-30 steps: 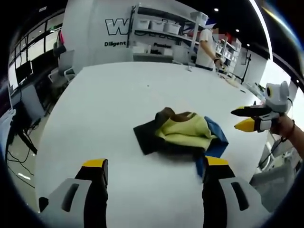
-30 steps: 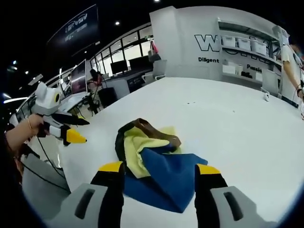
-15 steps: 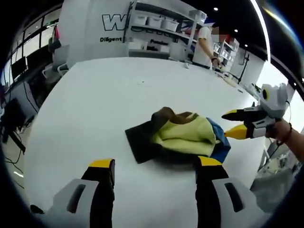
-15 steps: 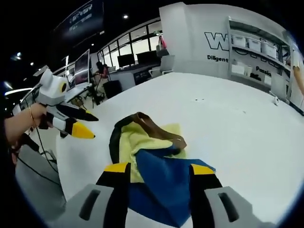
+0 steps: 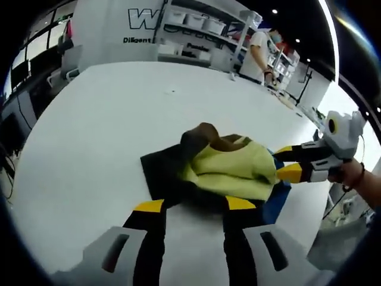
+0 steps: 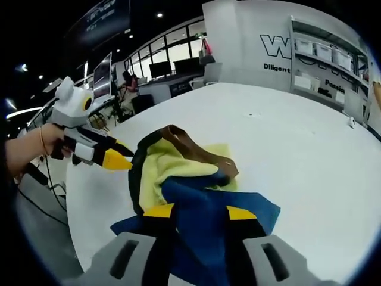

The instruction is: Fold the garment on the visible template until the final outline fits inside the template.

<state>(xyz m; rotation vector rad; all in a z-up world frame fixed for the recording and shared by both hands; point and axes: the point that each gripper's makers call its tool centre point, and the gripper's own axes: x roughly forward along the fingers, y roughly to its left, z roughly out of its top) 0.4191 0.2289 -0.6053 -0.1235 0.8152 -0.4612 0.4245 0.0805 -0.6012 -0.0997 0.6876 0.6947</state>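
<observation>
Flanking the crumpled garment [image 5: 223, 173] from opposite ends, the left gripper [image 5: 193, 207] and right gripper [image 6: 199, 211] stood half-open, gripping nothing.

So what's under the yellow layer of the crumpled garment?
Under the yellow layer, black fabric and blue fabric stick out; whatever lies beneath its middle is covered.

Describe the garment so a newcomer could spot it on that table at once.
Find the big white table; the garment is the crumpled heap lying between the left gripper and the right gripper. It mixes pale yellow, blue and black fabric with a brown collar, the one colourful thing on the white surface.
</observation>
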